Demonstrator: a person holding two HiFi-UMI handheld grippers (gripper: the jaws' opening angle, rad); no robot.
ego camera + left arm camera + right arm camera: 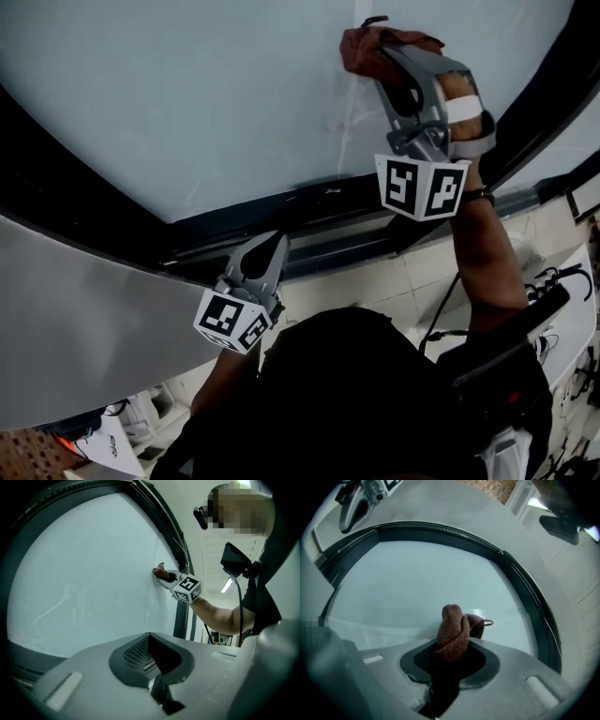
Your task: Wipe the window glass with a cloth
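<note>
Low at the window's bottom edge, the left hand-held gripper (274,246) points up at the black window frame (94,206), with its black-and-white marker cube (234,321) below it. In the left gripper view its grey jaws are closed together with nothing between them, and their tips stay short of the pale, frosted-looking window glass (187,103). It hangs well apart from the cloth, which lies up and to the right of it.

Further right and higher, near the pane's right-hand edge, the right hand-held gripper (389,47) is raised on an outstretched forearm (492,253). Its jaws are clamped on a bunched reddish-brown woven cloth (452,630). The right gripper view shows the cloth wedged between the dark ribbed pads and bulging out beyond the jaw tips in a rounded fold. A small dark loop (487,622) sticks out at the cloth's right side. From the head view and the left gripper view, the cloth's front sits against the glass, between the jaw tips and the pane. The curved black frame runs just to the right of it. Faint streaks show on the glass below the cloth.
</note>
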